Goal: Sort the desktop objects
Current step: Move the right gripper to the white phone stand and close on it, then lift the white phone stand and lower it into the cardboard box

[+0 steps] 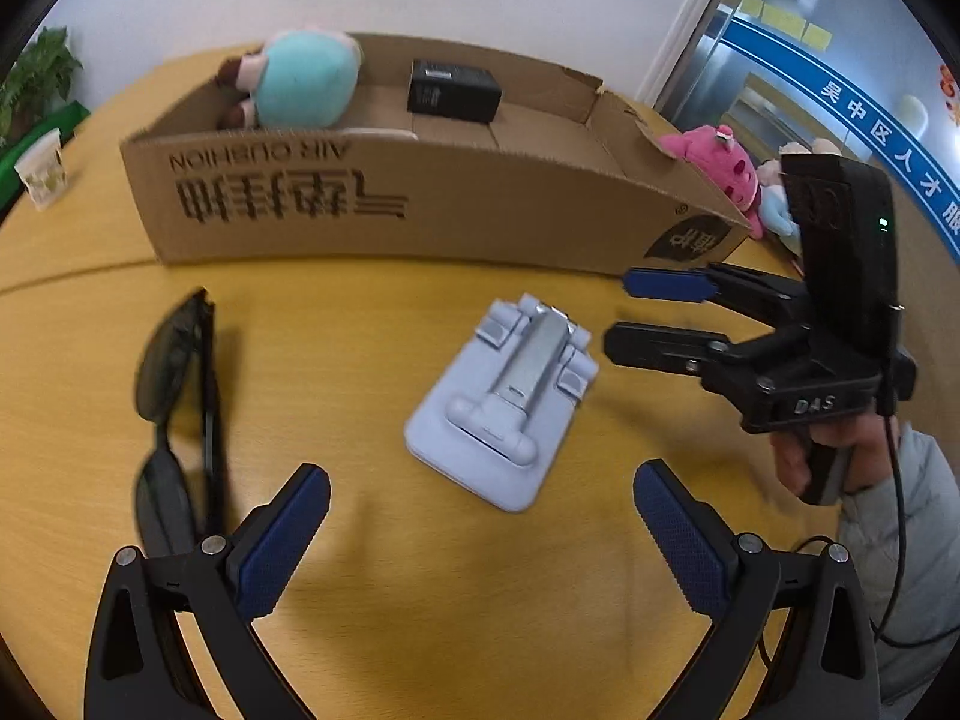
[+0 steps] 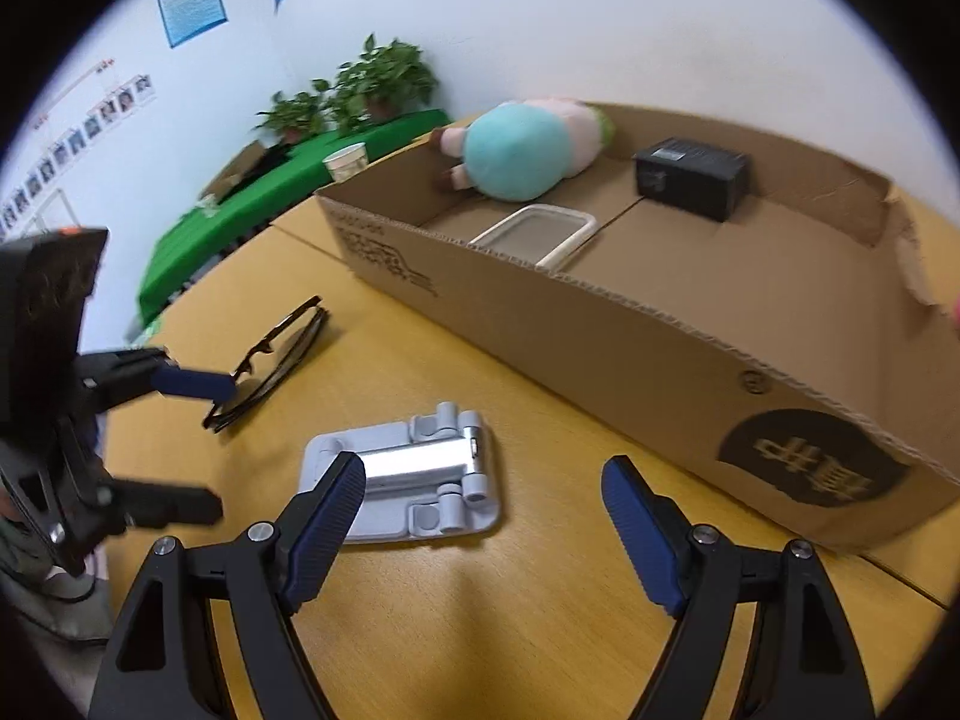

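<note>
Right now your right claw point(image 2: 483, 531) is spread wide and holds nothing, with the pale blue folded stand point(image 2: 408, 477) flat on the desk point(image 2: 540, 630) just ahead and slightly to its left. The stand's long axis, along its silver bar, lies roughly crosswise to your fingers. Your left claw point(image 1: 480, 540) is also open and empty, with the sunglasses point(image 1: 180, 402) near its left finger. The cardboard box point(image 2: 660, 348) waits beyond.

Both grippers point(image 1: 480, 534) point(image 2: 483, 525) were black-framed, with ribbed blue pads point(image 1: 282, 540) and silver screws; one body read "DAS", held beside a grey sleeve point(image 1: 900, 516).
</note>
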`<move>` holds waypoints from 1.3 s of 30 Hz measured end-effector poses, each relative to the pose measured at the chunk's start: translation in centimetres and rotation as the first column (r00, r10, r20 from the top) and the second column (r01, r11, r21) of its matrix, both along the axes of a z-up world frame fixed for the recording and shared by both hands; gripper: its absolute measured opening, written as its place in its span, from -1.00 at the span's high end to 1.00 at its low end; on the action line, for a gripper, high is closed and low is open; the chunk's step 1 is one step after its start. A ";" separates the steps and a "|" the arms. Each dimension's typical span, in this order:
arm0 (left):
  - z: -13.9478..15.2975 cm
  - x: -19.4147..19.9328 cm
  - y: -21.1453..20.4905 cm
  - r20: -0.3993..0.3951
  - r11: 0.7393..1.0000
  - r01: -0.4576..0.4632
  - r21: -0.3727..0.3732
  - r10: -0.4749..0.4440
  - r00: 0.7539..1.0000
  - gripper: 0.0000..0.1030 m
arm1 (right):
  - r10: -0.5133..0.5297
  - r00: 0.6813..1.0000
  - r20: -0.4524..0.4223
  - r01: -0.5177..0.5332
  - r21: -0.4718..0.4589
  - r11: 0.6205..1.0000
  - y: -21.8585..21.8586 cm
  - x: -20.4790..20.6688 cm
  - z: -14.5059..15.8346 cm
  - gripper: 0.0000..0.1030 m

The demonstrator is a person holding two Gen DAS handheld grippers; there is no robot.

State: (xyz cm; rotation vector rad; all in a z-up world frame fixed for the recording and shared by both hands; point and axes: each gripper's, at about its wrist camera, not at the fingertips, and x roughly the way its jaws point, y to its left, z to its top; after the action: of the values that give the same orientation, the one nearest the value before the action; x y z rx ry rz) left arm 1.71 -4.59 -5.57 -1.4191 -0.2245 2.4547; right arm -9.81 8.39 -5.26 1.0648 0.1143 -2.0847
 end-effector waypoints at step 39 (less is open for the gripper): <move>-2.1 -1.4 -0.9 0.100 0.994 0.035 0.104 -0.045 0.994 0.27 | -0.135 0.991 0.017 0.133 0.082 0.988 -2.1 6.3 -2.7 0.10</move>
State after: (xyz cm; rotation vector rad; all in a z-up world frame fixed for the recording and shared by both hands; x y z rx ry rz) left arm 0.29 -5.46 -7.70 -1.4921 -0.3352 2.3068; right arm -3.51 6.26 -8.00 1.1728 0.1192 -2.2032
